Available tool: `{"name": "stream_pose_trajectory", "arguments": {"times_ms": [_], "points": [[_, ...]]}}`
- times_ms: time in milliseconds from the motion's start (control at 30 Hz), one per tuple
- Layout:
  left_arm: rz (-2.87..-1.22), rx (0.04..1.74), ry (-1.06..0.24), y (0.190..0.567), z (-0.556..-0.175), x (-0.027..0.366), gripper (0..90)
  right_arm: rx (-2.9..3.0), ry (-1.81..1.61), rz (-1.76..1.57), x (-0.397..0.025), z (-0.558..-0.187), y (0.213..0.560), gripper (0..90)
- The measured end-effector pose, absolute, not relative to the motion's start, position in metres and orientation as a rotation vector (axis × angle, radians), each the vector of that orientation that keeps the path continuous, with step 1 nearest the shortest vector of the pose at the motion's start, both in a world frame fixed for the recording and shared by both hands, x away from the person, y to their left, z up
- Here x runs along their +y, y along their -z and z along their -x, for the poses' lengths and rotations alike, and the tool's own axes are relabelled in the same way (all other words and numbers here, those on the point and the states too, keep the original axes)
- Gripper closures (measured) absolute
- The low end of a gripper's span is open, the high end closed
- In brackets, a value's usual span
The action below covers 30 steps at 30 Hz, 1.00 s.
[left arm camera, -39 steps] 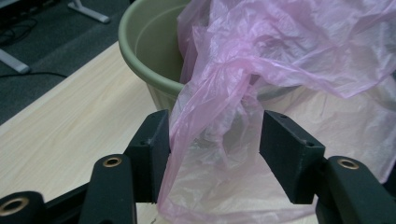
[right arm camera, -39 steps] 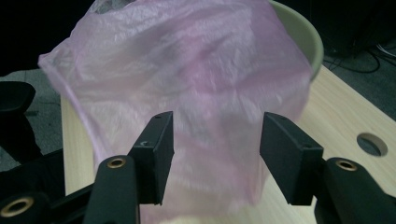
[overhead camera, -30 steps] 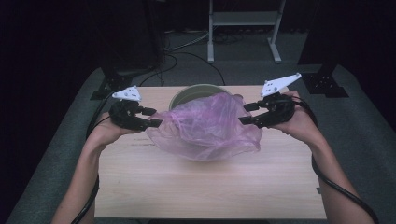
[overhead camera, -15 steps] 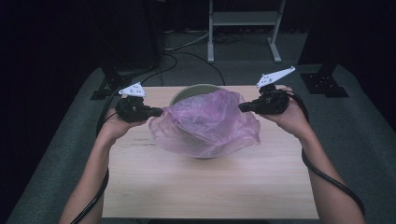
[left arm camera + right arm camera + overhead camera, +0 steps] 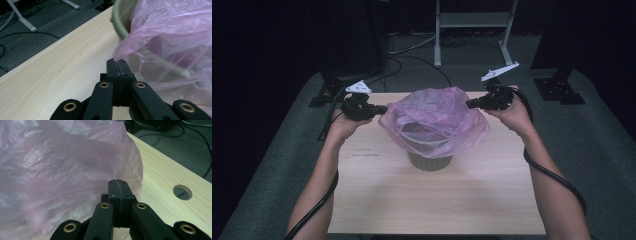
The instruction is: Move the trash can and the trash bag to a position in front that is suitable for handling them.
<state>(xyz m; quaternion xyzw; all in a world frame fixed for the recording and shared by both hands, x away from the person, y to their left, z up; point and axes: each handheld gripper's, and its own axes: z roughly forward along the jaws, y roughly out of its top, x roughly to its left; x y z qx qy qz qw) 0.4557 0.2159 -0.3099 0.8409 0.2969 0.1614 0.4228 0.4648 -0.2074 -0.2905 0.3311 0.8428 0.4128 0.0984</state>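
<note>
Basically no readable writing; one pink bag [image 5: 434,117] over one bin [image 5: 430,159], left gripper [image 5: 381,108] and right gripper [image 5: 470,104] each clamped on the bag's edge either side of it.

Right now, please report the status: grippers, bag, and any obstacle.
Left gripper and right gripper each shut on a pink bag edge. Bag stretched over the green bin. Nothing in the way.

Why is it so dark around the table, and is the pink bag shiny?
High view: light falls on the table, the room behind stays black. Left gripper view: the pink bag shows soft white sheen. Right gripper view: the nearest bag folds look blurry.
</note>
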Motion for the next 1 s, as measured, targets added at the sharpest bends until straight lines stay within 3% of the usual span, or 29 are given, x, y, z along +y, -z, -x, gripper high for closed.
{"name": "stream_pose_trajectory", "arguments": {"times_ms": [433,500,600,767,1000], "points": [[-2.139,0.814,-0.365,0.338,-0.467,0.220,89.8,2.518,-1.207,-1.102,-0.205,-0.479,0.330,90.0],[-2.130,0.800,-0.360,0.332,-0.464,0.221,82.2,2.519,-1.228,-1.096,-0.208,-0.476,0.329,90.0],[-2.113,0.770,-0.374,0.319,-0.457,0.221,72.9,2.494,-1.256,-1.078,-0.214,-0.468,0.319,75.9],[-2.105,0.721,-0.384,0.299,-0.442,0.221,61.4,2.468,-1.268,-1.018,-0.226,-0.448,0.298,63.5],[-2.109,0.636,-0.384,0.278,-0.417,0.219,56.7,2.407,-1.312,-0.966,-0.244,-0.415,0.270,57.3]]}}
